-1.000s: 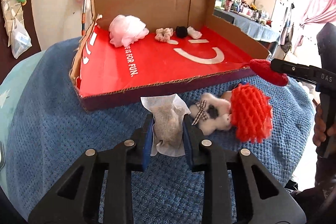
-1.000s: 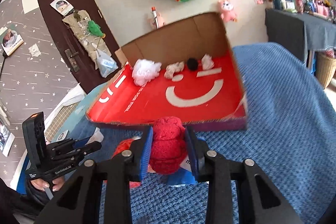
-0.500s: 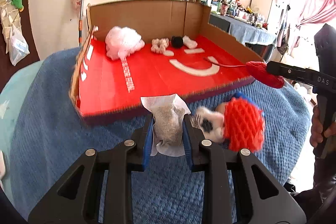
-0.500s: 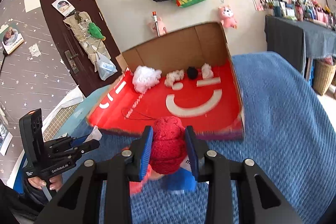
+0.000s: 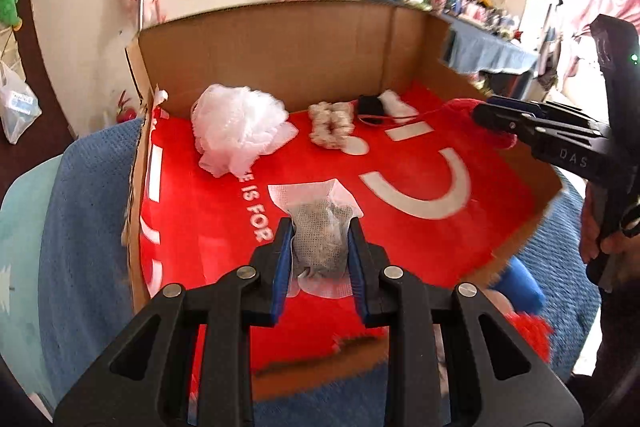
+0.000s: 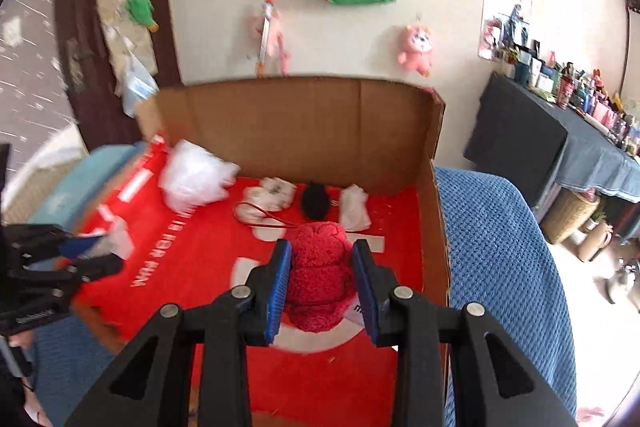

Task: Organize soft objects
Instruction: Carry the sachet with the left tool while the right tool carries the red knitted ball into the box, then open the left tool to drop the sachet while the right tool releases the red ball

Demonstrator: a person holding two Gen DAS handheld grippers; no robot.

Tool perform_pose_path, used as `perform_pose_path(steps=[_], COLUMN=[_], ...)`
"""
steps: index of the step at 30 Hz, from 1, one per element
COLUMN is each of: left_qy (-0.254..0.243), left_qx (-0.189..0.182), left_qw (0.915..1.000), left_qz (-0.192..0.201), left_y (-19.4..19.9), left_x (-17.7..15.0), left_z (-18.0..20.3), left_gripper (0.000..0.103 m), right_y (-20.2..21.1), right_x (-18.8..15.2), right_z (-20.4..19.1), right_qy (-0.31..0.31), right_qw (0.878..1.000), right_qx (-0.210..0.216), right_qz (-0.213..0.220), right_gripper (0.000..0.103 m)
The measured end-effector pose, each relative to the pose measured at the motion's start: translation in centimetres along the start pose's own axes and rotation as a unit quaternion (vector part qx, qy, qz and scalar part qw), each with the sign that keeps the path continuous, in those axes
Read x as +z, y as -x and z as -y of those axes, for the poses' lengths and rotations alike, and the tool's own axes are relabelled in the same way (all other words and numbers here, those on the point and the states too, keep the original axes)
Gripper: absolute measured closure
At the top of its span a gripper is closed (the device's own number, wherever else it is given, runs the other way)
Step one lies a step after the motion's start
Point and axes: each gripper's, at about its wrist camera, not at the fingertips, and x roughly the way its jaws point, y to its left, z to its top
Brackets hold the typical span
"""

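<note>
My left gripper point(image 5: 319, 239) is shut on a white mesh sachet point(image 5: 320, 227) and holds it above the red floor of the cardboard box point(image 5: 280, 67). My right gripper point(image 6: 322, 267) is shut on a red fuzzy plush point(image 6: 320, 275), also over the box floor point(image 6: 192, 267); a red cord trails from it. Along the box's back wall lie a white mesh pouf point(image 5: 236, 127), a cream scrunchie point(image 5: 332, 125), a black ball point(image 5: 370, 107) and a white cloth point(image 5: 394, 103). The right gripper shows at right in the left wrist view point(image 5: 488, 117).
The box sits on a blue knitted blanket point(image 6: 500, 247). A red net item point(image 5: 528, 335) and a blue thing point(image 5: 520, 287) lie on the blanket just outside the box's near right edge. A cluttered dark table point(image 6: 560, 147) stands at the right.
Both grippers have moved forward from over the blanket to over the box floor, each still holding its item. The red net item and small plush are left behind.
</note>
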Motion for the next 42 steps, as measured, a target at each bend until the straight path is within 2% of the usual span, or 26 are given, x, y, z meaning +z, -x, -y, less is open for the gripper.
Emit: perform_pose_path(steps=[7,16,24,42], left_qy=[0.004,0.015,0.012,0.009], left_qx=[0.009,0.025,0.049,0.050], left_qw=[0.9983,0.9947,0.9932,0.9932], left_qz=[-0.058,-0.098,-0.105,-0.105], left_y=[-4.4,-7.3,-8.3,-8.1], left_x=[1.0,1.6,1.8,2.1], left_z=[-1.5,-2.8,-2.5,-2.5], left_gripper=[0.079,0.079,0.079,0.078], right_y=[-5.2,-7.2,-7.5,-7.7], right_x=[0.6,0.3,0.2,0.1], right_z=[0.7,0.2,0.3,0.3], right_qy=[0.010,0.034,0.039,0.047], right_qw=[0.997,0.991,0.989,0.989], right_qx=[-0.045,-0.068,-0.065,-0.062], right_qz=[-0.064,-0.107,-0.125,-0.129], right_gripper=[0.069,0.068,0.067,0.063])
